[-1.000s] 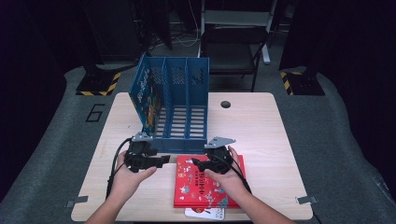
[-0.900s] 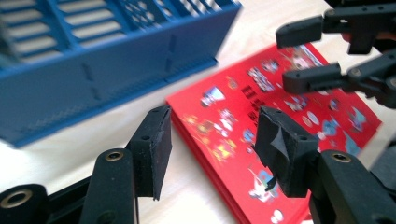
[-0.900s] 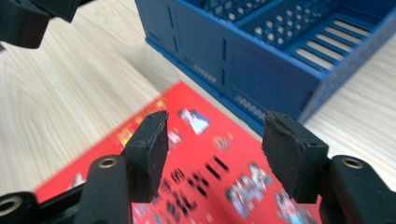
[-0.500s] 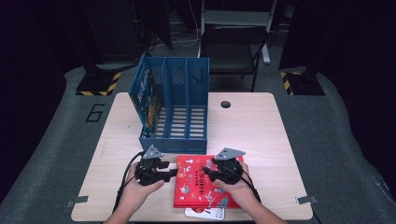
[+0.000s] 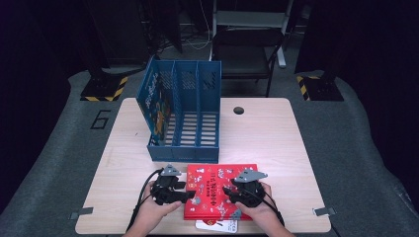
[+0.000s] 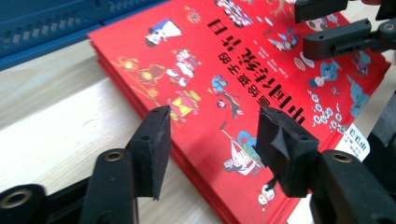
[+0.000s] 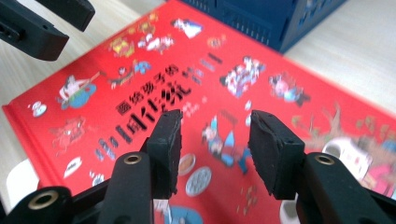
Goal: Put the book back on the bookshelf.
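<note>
A red picture book lies flat at the table's near edge, on top of a white booklet. My left gripper hovers over the book's left edge; in the left gripper view the left gripper is open, one jaw over the bare table and the other over the red book. Its jaws have just been opening. My right gripper hovers over the cover's right half. In the right gripper view the right gripper is open above the red book, nothing between the jaws, which have just been closing.
A blue file rack with three slots stands just behind the book, its open side facing the person. A dark cable hole sits in the table at the back. A chair stands beyond the table.
Both grippers have drawn back from the rack's front towards the person and sunk down over the red book. The book has not moved.
</note>
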Available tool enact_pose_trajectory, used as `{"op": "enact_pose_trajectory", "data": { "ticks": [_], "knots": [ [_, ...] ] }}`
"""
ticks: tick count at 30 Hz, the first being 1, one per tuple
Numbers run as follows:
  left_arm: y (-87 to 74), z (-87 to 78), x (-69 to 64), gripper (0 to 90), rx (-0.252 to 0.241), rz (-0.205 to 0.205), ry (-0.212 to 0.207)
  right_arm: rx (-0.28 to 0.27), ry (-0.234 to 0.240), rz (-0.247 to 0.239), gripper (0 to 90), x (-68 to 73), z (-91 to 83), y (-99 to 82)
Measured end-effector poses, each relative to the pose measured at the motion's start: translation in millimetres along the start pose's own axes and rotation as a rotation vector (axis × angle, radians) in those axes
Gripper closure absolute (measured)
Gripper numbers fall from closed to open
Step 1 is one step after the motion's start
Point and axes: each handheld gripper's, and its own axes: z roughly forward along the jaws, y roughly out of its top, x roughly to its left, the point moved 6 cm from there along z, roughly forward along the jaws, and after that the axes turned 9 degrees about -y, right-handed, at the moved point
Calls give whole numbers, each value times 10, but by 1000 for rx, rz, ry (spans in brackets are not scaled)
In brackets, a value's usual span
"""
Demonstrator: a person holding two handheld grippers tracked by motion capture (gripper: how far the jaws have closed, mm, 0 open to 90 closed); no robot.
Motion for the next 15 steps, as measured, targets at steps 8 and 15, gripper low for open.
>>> {"op": "enact_pose_trajectory", "data": {
  "ticks": [8, 15],
  "knots": [
    [-11, 153, 2, 367, 39, 65, 39, 25, -8, -1, 529, -18, -45, -116],
    [-94, 254, -6, 201, 94, 72, 85, 5, -21, 3, 462, -20, -75, -164]
  ]
}}
